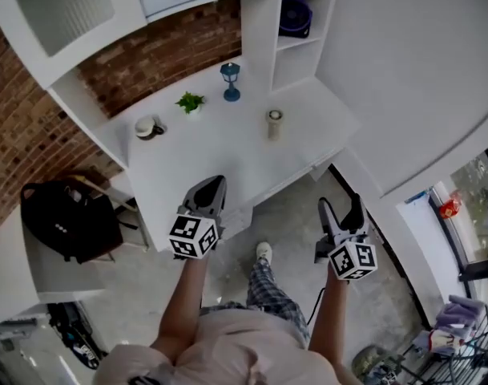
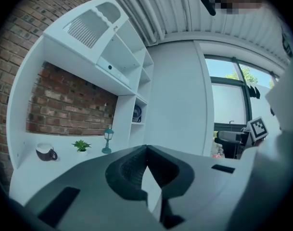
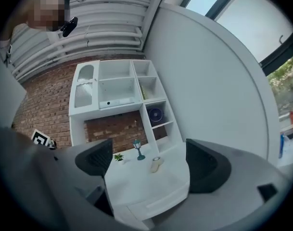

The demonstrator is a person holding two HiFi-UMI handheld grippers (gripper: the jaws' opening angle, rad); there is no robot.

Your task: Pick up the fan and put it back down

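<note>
The fan (image 1: 296, 14) is small and dark blue. It stands in an upper shelf cubby at the right of the white desk (image 1: 219, 163), and shows as well in the left gripper view as the fan (image 2: 137, 113) and in the right gripper view as the fan (image 3: 155, 114). My left gripper (image 1: 213, 188) hovers over the desk's front edge, jaws shut with nothing between them. My right gripper (image 1: 340, 208) hangs over the floor to the right of the desk, jaws open and empty. Both are far from the fan.
On the desk stand a dark mug (image 1: 147, 127), a small potted plant (image 1: 191, 101), a blue lantern (image 1: 230, 81) and a pale jar (image 1: 274, 124). A black backpack (image 1: 67, 219) sits on a chair at the left. A brick wall backs the desk.
</note>
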